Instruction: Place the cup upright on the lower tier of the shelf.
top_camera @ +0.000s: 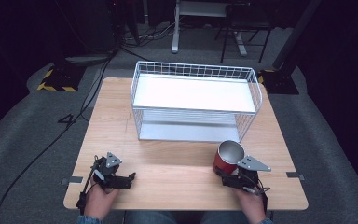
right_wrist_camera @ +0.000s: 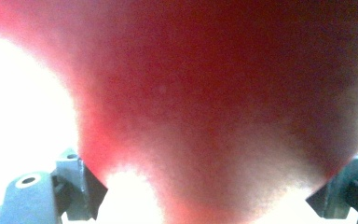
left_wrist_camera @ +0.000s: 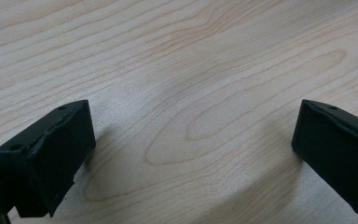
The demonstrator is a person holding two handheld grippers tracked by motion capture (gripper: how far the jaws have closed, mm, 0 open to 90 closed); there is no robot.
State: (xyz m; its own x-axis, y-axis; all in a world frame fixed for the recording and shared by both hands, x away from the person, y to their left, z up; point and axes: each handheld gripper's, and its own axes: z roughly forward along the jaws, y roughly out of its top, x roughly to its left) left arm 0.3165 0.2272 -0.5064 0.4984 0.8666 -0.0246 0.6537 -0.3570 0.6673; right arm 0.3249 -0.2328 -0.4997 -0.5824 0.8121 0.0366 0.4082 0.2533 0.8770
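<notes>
A red cup (top_camera: 222, 162) with a shiny metal inside stands on the wooden table (top_camera: 168, 161) near its front right, its mouth facing up. My right gripper (top_camera: 225, 174) reaches it from the near side, and its jaws press against both sides of the cup's lower wall. In the right gripper view the cup's red wall (right_wrist_camera: 214, 93) is a close blur between the two grey jaw tips. My left gripper (top_camera: 129, 181) rests low at the front left, pointing right. Its black jaws (left_wrist_camera: 193, 149) stand wide apart over bare wood with nothing between them.
A white wire basket shelf (top_camera: 196, 70) with a flat white top and a lower level stands across the back middle of the table. Bare wood lies between the two grippers. Chair and desk legs and cables lie on the floor beyond.
</notes>
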